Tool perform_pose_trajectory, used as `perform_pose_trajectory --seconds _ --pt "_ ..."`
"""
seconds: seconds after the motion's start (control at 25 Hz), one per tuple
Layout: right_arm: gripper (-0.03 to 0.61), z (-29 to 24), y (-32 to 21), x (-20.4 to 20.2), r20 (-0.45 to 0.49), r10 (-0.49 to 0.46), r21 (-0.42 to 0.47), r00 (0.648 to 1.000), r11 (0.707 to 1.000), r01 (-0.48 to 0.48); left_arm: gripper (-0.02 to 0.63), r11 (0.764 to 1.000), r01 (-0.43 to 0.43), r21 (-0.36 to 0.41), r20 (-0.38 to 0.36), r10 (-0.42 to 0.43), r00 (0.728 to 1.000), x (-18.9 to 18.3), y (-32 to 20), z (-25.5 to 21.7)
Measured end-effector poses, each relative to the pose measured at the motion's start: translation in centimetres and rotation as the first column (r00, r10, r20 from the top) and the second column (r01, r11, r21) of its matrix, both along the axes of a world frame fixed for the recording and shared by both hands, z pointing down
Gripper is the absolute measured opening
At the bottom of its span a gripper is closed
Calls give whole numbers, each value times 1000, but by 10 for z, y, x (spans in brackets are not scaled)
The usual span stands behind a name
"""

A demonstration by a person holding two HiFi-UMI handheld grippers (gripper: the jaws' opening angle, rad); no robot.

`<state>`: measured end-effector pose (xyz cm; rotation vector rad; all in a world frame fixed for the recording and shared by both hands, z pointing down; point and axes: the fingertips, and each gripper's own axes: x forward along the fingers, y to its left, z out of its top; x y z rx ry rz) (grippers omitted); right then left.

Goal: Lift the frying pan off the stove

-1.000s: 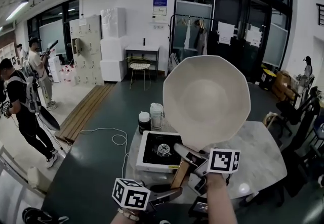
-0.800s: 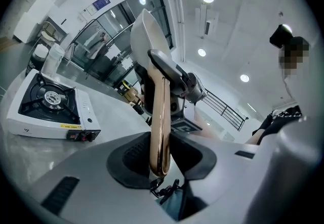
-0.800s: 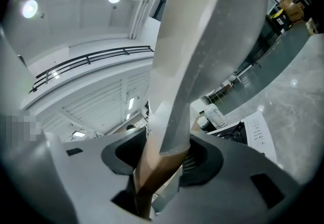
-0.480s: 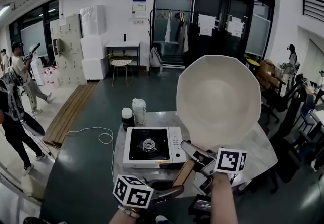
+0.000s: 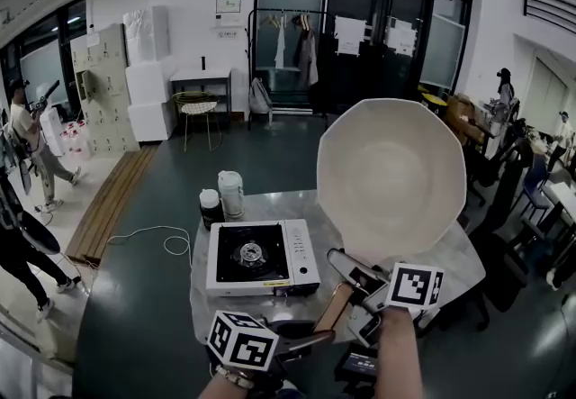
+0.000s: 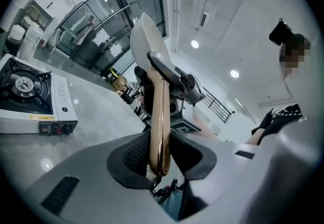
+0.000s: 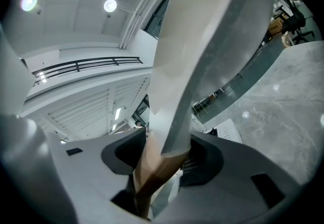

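Note:
The frying pan [image 5: 391, 176], cream inside and grey underneath, is up in the air, tilted nearly on edge, to the right of the white portable stove [image 5: 256, 255]. Its brown wooden handle [image 5: 331, 309] runs down toward me. My left gripper [image 5: 315, 340] is shut on the handle's lower end [image 6: 161, 122]. My right gripper [image 5: 353, 273] is shut higher up, where the handle [image 7: 154, 175] meets the pan [image 7: 212, 41]. The stove's burner [image 6: 23, 84] is bare.
The stove stands on a round marble table [image 5: 454, 253]. A tall white jar [image 5: 231, 194] and a dark-lidded jar [image 5: 210, 206] stand behind it. A cable [image 5: 148, 240] lies on the floor to the left, where people [image 5: 18, 208] stand. Chairs [image 5: 517, 208] crowd the right.
The pan stays aloft in both grippers and has drifted a little right, away from the stove. In the head view the stove has slid left.

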<state>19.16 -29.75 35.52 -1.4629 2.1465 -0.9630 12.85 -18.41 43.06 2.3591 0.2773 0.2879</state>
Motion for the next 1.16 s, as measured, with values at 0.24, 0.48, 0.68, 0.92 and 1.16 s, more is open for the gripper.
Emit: perform_pose_trajectory --seconds 0.24,0.48,0.68,0.92,1.16 --pt "213 6 8 9 6 11 0 1000 1000 -11 126 1000 -22 -5 11 23 1000 9 9 6" --pt "213 7 9 7 -7 16 -4 1000 1000 -16 126 1000 -29 3 22 29 999 7 9 7" --pt "213 9 12 11 -8 12 -3 1000 1000 -12 126 999 -31 5 26 31 999 11 13 9" --pt "213 6 14 14 -13 23 -13 1000 1000 -23 126 999 -35 13 29 35 999 13 14 5" --pt "213 6 20 11 -34 7 6 999 1000 -7 126 999 -41 25 32 40 999 13 19 10"
